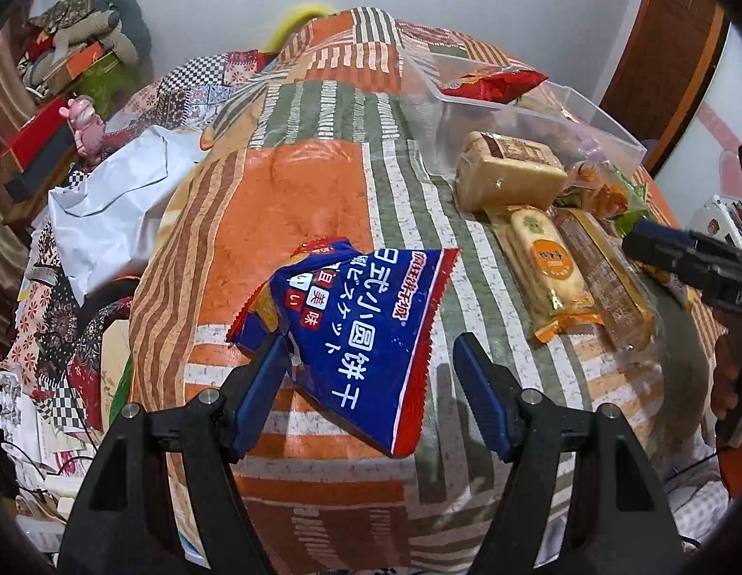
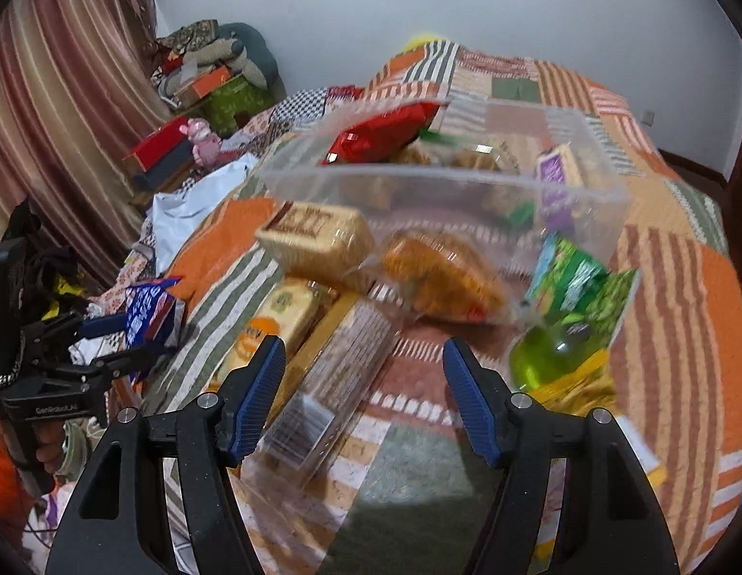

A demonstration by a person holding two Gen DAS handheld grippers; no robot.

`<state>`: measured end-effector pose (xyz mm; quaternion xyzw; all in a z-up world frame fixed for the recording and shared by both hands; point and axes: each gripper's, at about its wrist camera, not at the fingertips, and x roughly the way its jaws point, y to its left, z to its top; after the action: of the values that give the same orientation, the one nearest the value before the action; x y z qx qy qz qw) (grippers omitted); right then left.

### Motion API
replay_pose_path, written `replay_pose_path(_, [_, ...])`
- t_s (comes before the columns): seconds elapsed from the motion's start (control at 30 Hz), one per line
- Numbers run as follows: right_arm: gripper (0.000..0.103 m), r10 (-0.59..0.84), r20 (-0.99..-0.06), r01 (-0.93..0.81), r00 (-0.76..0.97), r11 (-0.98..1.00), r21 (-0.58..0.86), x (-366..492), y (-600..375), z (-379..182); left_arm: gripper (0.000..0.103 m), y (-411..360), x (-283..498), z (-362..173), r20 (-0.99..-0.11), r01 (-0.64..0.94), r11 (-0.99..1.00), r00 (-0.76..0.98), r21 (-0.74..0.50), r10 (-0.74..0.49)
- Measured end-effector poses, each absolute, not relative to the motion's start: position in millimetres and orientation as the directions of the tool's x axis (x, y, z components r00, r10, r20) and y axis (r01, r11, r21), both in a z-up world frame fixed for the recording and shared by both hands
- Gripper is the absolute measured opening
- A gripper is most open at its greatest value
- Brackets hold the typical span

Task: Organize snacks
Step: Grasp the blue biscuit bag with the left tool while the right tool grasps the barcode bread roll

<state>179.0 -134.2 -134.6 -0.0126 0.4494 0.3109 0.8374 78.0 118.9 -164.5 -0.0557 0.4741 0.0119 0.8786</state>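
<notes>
A blue biscuit bag point(image 1: 356, 330) with white lettering lies on the patchwork bedspread point(image 1: 313, 201). My left gripper point(image 1: 371, 342) stands open astride it; the left finger is at the bag's edge and the right finger is clear of it. My right gripper point(image 2: 362, 347) is open above a long clear-wrapped snack pack point(image 2: 332, 369), not pressing it. From the right wrist view, the left gripper point(image 2: 121, 342) and the blue bag point(image 2: 148, 311) sit at the far left. A clear plastic bin point(image 2: 419, 177) behind holds a red bag point(image 2: 380, 134) and other packs.
Beside the bin point(image 1: 539, 110) lie a pale loaf pack point(image 1: 505, 172), a yellow cake pack point(image 1: 546, 258), an orange pastry pack point(image 2: 438, 273) and green packs point(image 2: 577, 282). A white plastic bag point(image 1: 112, 211), boxes and a pink toy point(image 1: 86, 127) crowd the bed's left side.
</notes>
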Motion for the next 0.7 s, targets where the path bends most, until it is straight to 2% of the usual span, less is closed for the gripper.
replay_pose_path(0.7, [0.065, 0.519, -0.788, -0.546, 0.331, 0.786, 0.288, 179.3, -112.5, -155.3, 0.077, 136.5, 111.1, -195.5, -0.843, -0.190, 0.968, 0.536, -0.164, -0.037])
